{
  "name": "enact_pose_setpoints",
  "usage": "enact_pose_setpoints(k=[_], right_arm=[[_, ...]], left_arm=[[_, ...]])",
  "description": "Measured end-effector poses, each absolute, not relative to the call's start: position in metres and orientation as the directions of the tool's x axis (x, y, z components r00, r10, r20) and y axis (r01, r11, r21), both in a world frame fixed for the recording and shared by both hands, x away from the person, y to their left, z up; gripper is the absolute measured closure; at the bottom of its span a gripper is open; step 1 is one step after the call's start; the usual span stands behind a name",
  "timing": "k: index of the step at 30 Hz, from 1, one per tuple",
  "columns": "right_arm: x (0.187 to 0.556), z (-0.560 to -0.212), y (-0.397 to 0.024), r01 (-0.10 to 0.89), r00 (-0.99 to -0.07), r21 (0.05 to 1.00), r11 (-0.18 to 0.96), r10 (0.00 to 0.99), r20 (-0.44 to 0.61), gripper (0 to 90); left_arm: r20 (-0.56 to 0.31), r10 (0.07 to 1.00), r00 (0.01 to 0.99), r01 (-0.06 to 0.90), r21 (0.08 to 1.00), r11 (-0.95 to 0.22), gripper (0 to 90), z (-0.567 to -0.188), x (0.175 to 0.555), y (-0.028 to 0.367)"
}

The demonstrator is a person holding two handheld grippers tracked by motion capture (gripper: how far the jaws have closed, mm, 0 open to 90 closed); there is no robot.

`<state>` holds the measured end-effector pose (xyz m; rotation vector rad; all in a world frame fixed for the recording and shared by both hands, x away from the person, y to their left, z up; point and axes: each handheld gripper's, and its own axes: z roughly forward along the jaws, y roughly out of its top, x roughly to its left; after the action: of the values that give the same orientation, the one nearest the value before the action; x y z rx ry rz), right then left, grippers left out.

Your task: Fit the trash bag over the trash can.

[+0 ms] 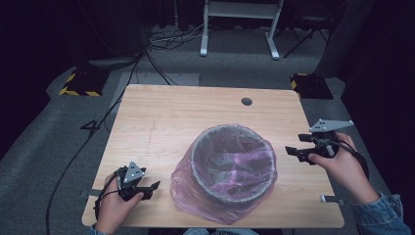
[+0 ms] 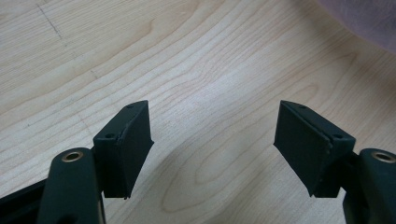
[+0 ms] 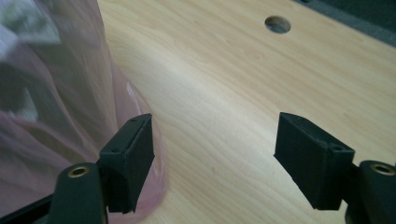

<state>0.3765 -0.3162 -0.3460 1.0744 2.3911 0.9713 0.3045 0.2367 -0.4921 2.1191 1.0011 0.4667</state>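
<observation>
While the bin (image 1: 230, 164) with its pink liner (image 1: 195, 188) sits near the table's (image 1: 161, 112) front edge, both hand-held grippers, left (image 1: 154, 186) and right (image 1: 288, 151), gape wide, empty. Risk: thin liner slipping or tearing if pinched carelessly.

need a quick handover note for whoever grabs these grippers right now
Left gripper: open, holding nothing, low over the wooden table at the near left corner, jaws pointing toward the bin.
Right gripper: open, holding nothing, off the bin's right side, close to the bag.
Mesh bin: upright at the table's middle front, lined with a pink plastic bag whose loose skirt drapes over the rim and spreads onto the table.
Done: nothing gripped yet.
Left: probably taking hold of the bag at both sides; what follows cannot be told.
</observation>
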Motion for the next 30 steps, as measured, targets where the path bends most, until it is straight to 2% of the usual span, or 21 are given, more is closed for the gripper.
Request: enact_pose_setpoints(k=[15, 30], right_arm=[[0.365, -0.412, -0.348, 0.552, -0.604, 0.699, 0.455, 0.796, -0.041, 26.6], [0.342, -0.478, -0.364, 0.609, -0.550, 0.682, 0.405, 0.835, -0.005, 25.8]], left_arm=[[0.004, 0.788, 0.615, 0.526, 0.743, -0.414, 27.3, -0.493, 0.304, 0.240], [0.002, 0.789, 0.614, 0.534, 0.735, -0.417, 27.2, -0.496, 0.305, 0.241]])
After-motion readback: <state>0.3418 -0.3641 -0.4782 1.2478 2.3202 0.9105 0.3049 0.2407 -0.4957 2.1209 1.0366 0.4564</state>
